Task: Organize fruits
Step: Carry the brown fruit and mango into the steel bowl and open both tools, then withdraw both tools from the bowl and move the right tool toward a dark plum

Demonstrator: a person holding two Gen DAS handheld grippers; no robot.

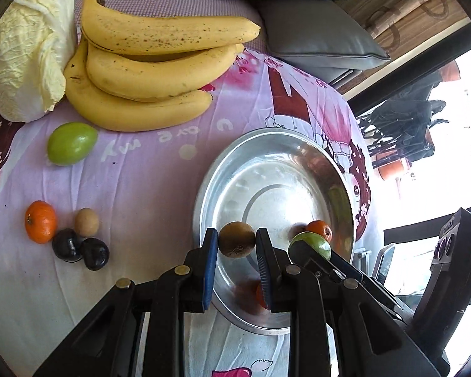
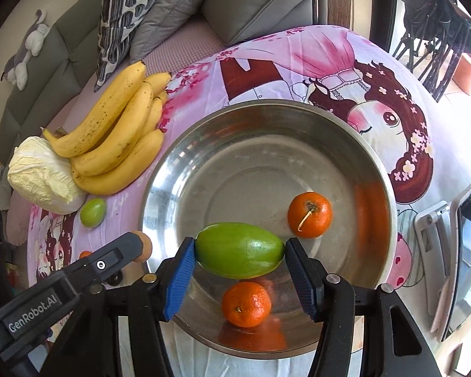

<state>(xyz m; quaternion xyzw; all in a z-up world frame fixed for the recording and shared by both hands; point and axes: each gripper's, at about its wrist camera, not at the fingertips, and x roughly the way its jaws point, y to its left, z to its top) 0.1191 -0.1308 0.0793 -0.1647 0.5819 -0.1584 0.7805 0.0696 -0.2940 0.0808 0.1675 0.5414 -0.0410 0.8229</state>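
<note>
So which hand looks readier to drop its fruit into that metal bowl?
Probably the right. The right gripper holds the green fruit well inside the metal bowl, above its two tangerines. The left gripper holds a small brown fruit only just past the bowl's near rim.

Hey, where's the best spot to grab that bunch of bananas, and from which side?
Probably from above, across the middle of the top banana of the banana bunch. It lies flat, fruits stacked; the cabbage crowds its stem end, so the curved midsection is freer.
</note>
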